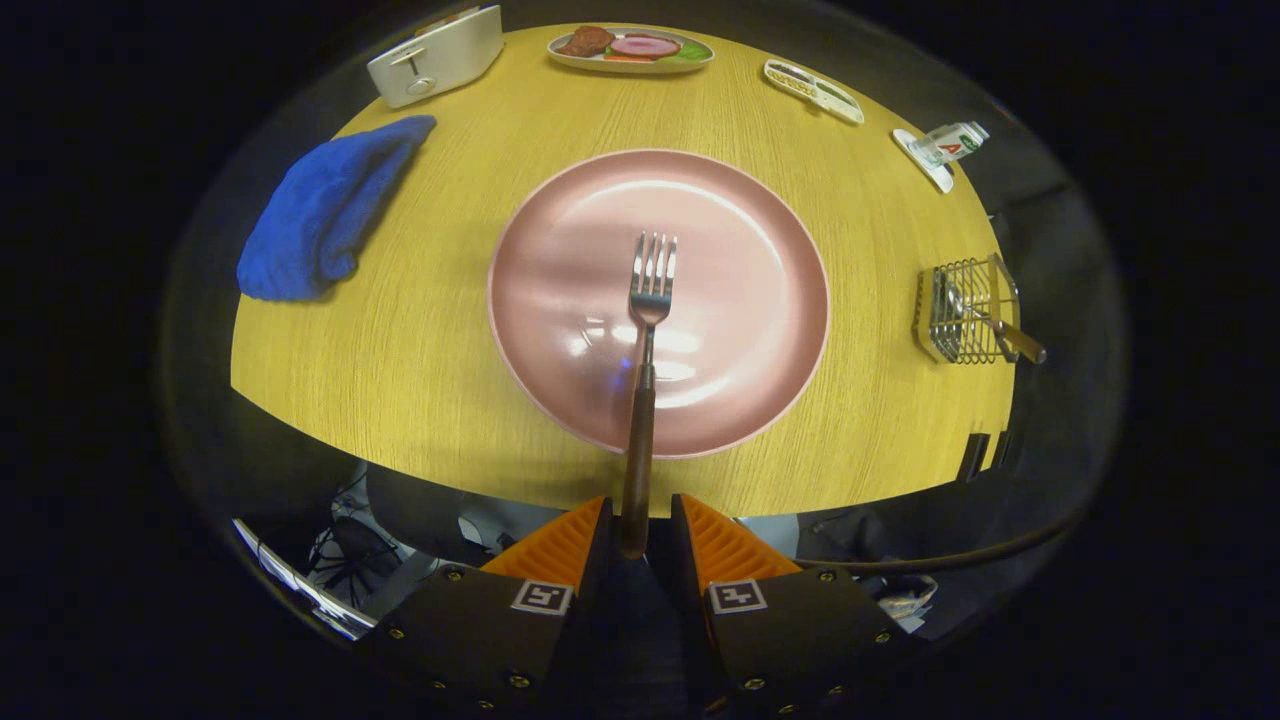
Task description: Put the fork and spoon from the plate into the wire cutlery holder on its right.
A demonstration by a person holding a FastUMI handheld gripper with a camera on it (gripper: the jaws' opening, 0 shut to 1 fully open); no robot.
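Right now, in the gripper view, the claw (635, 535) is nearly closed, its two fingers pinching the end of the fork's dark handle between them. The fork (648, 340) runs straight ahead from the fingers, its handle crossing the near edge of the surface and the near rim of the plate, its metal tines over the middle of the plate. Whether the tines touch the plate or hang just above it cannot be told.

The plate (760, 300) is round and pink, sitting in the middle of the yellow wood-grain surface (420, 340), beyond the fingers.

To the right of the plate, near the right edge of the surface and well apart from the plate, stands the wire cutlery holder (965, 312). A spoon (985, 320) rests in it, with its handle end sticking out past the holder on the right side.

To the left of the plate lies a crumpled blue cloth (325, 215). Beyond it, at the far left corner, is a white toaster (437, 55). At the far edge, beyond the plate, is a small oval dish with food (630, 48) on it. Farther right along the far edge lies a white oblong object (812, 90), too small to identify, and beyond that a small white bottle (948, 145) lying on its side on a white dish.
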